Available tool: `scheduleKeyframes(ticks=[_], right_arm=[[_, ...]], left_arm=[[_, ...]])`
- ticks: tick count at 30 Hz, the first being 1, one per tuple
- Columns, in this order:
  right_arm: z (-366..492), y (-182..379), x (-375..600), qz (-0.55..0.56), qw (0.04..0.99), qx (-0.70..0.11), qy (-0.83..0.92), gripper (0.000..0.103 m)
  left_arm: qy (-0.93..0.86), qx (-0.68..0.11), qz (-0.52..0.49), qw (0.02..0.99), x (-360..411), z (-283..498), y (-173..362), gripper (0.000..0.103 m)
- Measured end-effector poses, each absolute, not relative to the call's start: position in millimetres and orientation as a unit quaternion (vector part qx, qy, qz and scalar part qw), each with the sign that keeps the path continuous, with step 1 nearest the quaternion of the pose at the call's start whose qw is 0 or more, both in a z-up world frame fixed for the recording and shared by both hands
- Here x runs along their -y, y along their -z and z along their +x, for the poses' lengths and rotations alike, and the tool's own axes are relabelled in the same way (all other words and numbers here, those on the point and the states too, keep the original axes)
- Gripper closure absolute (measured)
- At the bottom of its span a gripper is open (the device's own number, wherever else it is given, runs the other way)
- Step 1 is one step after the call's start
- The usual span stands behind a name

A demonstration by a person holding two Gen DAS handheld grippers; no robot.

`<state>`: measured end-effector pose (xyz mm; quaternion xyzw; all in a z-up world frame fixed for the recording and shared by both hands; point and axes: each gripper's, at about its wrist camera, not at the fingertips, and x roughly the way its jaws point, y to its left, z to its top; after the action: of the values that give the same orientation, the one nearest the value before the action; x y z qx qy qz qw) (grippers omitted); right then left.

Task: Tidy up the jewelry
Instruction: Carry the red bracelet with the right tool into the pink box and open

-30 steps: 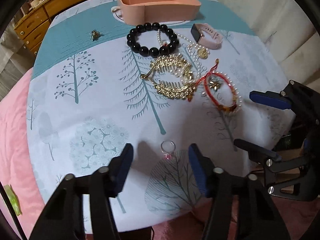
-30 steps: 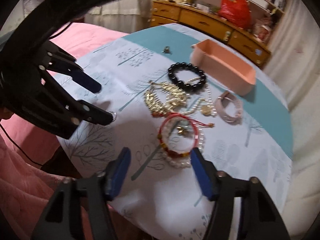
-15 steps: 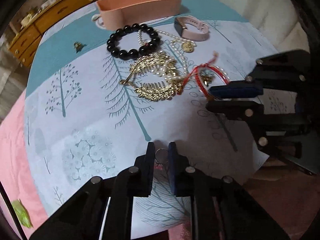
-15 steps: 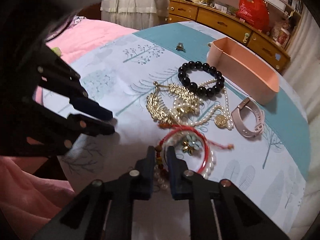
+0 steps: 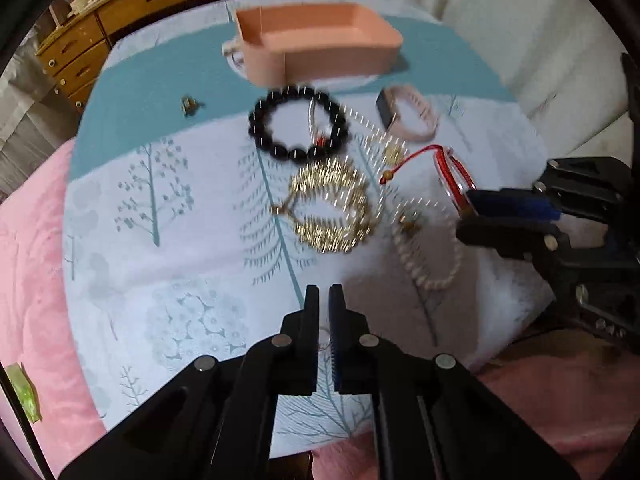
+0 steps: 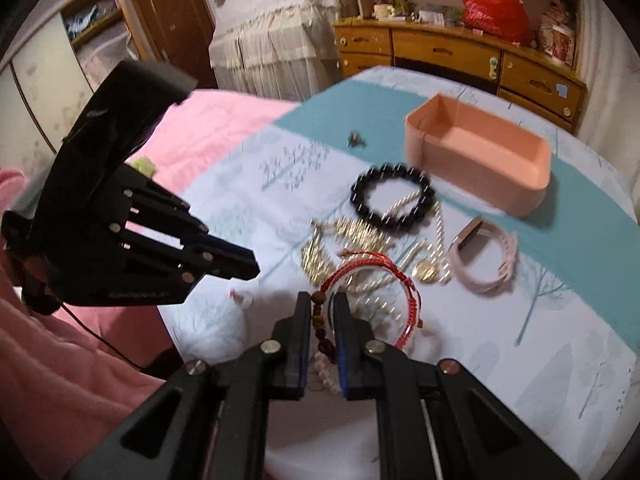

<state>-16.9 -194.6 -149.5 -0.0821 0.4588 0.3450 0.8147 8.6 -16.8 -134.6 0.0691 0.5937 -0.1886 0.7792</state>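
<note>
My left gripper (image 5: 324, 296) is shut on a small silver ring (image 5: 324, 338), lifted above the tablecloth's near edge. My right gripper (image 6: 322, 300) is shut on the red string bracelet (image 6: 376, 280) and holds it raised over the jewelry pile; it also shows in the left wrist view (image 5: 452, 176). A pearl bracelet (image 5: 428, 248), a gold leaf piece (image 5: 332, 208), a black bead bracelet (image 5: 298, 124), a pearl necklace with a gold pendant (image 6: 426, 268) and a pink watch band (image 5: 408, 114) lie on the cloth. An empty pink tray (image 5: 316, 44) stands at the far side.
A small dark charm (image 5: 188, 105) lies alone on the teal band at the far left. The table (image 5: 160, 280) has a tree-print cloth over a pink bedspread (image 5: 28, 280). A wooden dresser (image 6: 460, 52) stands behind.
Both grippers closed from open: the left on the ring, the right on the red bracelet. Both have since lifted, and the red bracelet has come off the pearl bracelet.
</note>
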Motion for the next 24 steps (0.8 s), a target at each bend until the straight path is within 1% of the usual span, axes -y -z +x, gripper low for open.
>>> scheduleKeyframes(ticks=[6, 11, 15, 19, 20, 22, 23, 24], right_arm=[[3.9, 111.7, 209.3, -0.081, 0.837, -0.418, -0.344, 0.092], [25.8, 85.8, 220.0, -0.089, 0.860, -0.383, -0.326, 0.092], [50.4, 73.3, 223.2, -0.084, 0.879, -0.358, -0.303, 0.092], [82.8, 75.3, 217.1, -0.077, 0.896, -0.340, -0.275, 0.092], [87.6, 75.8, 215.6, -0.077, 0.898, -0.338, -0.270, 0.092], [104.8, 80.6, 209.9, -0.075, 0.904, -0.335, -0.255, 0.092], [115.4, 84.4, 205.9, -0.072, 0.908, -0.333, -0.244, 0.092], [122.7, 86.8, 203.6, -0.070, 0.910, -0.334, -0.235, 0.092]], left_arm=[[0.199, -0.567, 0.056, 0.797, 17.9, 13.7, 87.2, 0.101], [0.203, -0.548, 0.039, 0.810, 16.3, 32.8, 56.2, 0.101], [0.199, -0.547, 0.032, 0.812, 15.0, 57.6, 50.5, 0.100], [0.187, -0.540, 0.023, 0.820, 15.6, 77.5, 51.5, 0.099], [0.177, -0.541, 0.014, 0.822, 15.0, 84.5, 53.8, 0.097], [0.153, -0.546, 0.003, 0.824, 13.2, 91.8, 59.3, 0.089], [0.142, -0.549, -0.002, 0.824, 12.0, 95.2, 61.7, 0.079], [0.125, -0.554, -0.007, 0.823, 10.3, 98.0, 66.1, 0.066]])
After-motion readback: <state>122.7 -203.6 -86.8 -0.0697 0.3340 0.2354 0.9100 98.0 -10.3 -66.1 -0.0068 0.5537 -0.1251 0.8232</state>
